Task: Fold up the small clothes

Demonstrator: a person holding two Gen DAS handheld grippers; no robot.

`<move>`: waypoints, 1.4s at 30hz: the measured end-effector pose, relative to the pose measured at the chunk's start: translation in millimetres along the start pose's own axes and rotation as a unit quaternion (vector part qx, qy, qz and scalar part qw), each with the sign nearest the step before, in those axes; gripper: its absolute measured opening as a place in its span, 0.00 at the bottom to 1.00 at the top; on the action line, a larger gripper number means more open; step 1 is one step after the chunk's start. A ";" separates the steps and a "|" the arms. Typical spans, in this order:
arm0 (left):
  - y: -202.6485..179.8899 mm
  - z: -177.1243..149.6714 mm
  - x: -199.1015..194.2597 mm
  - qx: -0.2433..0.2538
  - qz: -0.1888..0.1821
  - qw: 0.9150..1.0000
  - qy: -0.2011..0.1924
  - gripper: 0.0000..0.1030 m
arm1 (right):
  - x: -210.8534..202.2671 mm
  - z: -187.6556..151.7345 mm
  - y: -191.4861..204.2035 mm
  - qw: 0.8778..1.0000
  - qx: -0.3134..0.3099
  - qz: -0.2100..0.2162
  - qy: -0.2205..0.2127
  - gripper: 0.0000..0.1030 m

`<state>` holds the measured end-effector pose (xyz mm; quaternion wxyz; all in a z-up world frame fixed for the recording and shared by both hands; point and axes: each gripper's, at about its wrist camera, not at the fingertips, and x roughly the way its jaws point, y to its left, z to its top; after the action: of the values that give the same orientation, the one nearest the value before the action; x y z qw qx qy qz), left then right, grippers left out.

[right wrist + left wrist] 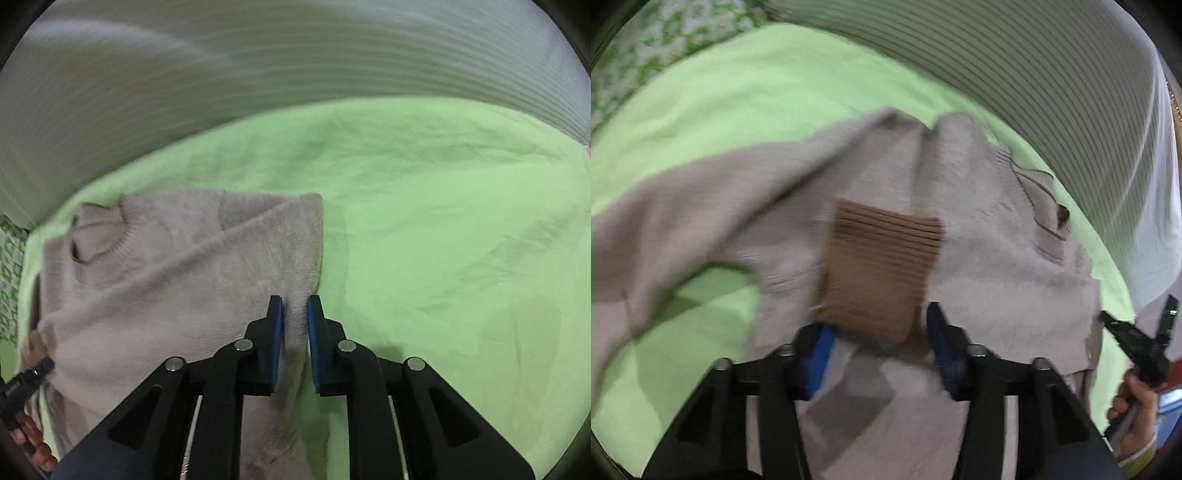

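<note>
A small beige knit sweater (997, 266) with a brown ribbed cuff (879, 269) lies on a light green sheet (746, 103). My left gripper (879, 328) stands open around the brown cuff, one blue pad on each side; the image is blurred. In the right wrist view the sweater (166, 280) lies with its neckline at the far left. My right gripper (294, 314) has its pads close together with the sweater's right edge between them. The right gripper also shows in the left wrist view (1137, 343).
A grey-and-white striped cover (258, 74) lies beyond the green sheet (443, 240). A green-and-white patterned cloth (646, 48) shows at the far left. The person's hand (1134, 410) holds the right gripper's handle.
</note>
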<state>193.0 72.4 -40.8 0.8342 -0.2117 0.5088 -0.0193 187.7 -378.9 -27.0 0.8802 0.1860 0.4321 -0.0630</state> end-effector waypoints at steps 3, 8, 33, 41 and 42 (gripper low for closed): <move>13.6 -9.1 -26.1 0.017 0.047 0.999 -0.008 0.72 | -22.5 -8.2 6.5 0.999 0.007 0.039 -0.011 0.22; 48.7 -23.0 -58.8 0.100 0.200 0.975 -0.023 0.84 | -50.7 -37.4 33.4 0.996 0.002 0.090 -0.008 0.25; 129.1 14.2 -139.1 0.006 -0.030 0.999 0.026 0.02 | -69.0 -116.6 93.3 0.990 0.002 0.137 0.044 0.26; -45.4 62.8 -195.2 0.051 -0.250 0.966 -0.032 0.03 | -78.7 -109.4 81.0 0.988 0.022 0.151 0.030 0.26; -73.9 66.5 -194.1 0.069 -0.274 0.959 -0.031 0.03 | -80.6 -107.2 78.0 0.988 0.026 0.151 0.026 0.26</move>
<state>170.0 75.5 176.1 0.8251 -0.2851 0.4026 -0.2752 80.1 -270.0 -2.3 0.8632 0.2731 0.4199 0.0641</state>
